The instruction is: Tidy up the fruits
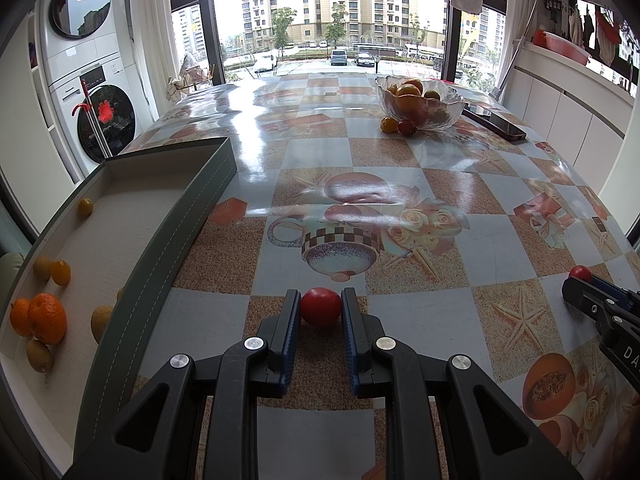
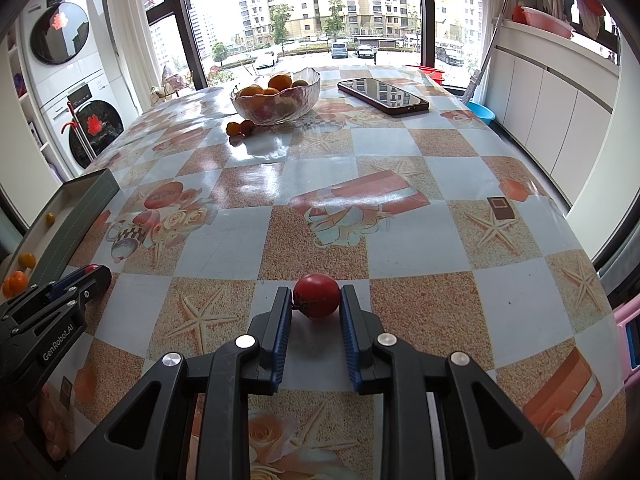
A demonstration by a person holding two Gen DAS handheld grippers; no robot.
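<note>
I have the left gripper (image 1: pixel 321 307) clenched on one red tomato (image 1: pixel 321 306) and the right gripper (image 2: pixel 316 297) clenched on a second red tomato (image 2: pixel 316 295), each pinched at the finger tips just above the tabletop (image 1: pixel 400 168). The gray tray (image 1: pixel 188 216), beside the left gripper, holds oranges (image 1: pixel 46 318), so I judge it the sorting destination.
</note>
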